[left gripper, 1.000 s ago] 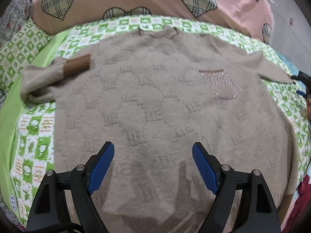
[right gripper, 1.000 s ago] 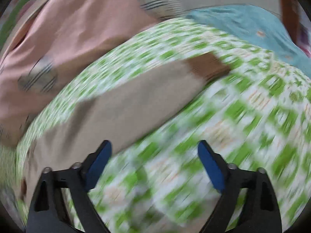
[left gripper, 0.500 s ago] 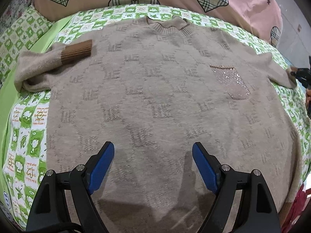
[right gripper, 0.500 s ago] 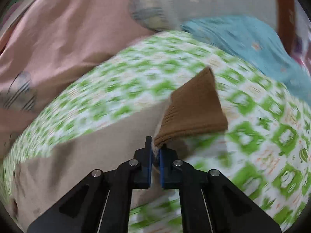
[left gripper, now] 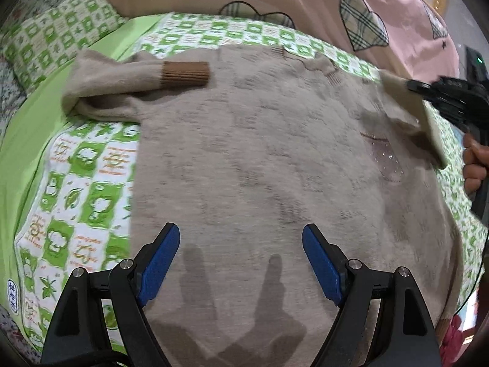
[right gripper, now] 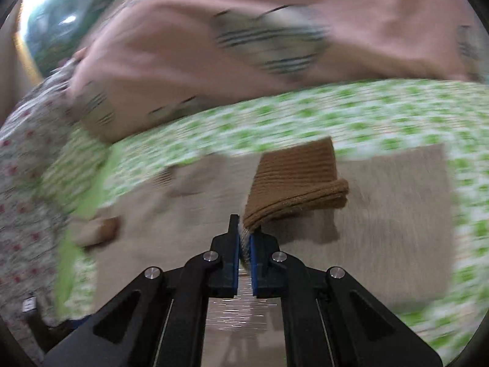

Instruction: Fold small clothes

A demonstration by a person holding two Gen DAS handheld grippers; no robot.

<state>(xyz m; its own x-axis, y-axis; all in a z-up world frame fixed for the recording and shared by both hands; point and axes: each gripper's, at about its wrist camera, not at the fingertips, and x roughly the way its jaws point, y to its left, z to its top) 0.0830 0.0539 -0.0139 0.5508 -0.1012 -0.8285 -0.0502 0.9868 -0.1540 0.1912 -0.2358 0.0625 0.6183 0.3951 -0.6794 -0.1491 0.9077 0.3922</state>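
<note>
A beige knit sweater (left gripper: 259,159) lies flat on a green-and-white checked bedsheet (left gripper: 85,189). Its left sleeve is folded onto the chest, its brown cuff (left gripper: 185,74) pointing right. My left gripper (left gripper: 240,263) is open and empty, hovering over the sweater's lower part. My right gripper (right gripper: 244,238) is shut on the right sleeve by its brown cuff (right gripper: 295,180) and holds it lifted over the sweater body (right gripper: 382,229). In the left wrist view the right gripper (left gripper: 452,98) shows at the far right with the raised sleeve (left gripper: 406,104).
A pink quilt (left gripper: 305,3) with plaid hearts lies bunched along the far side of the bed. A checked pillow (left gripper: 52,39) sits at the far left. A plain green strip (left gripper: 27,140) of sheet runs along the left.
My right gripper closed on the right sleeve at its cuff and has lifted and carried it inward over the sweater. My left gripper has drifted left, still open.
</note>
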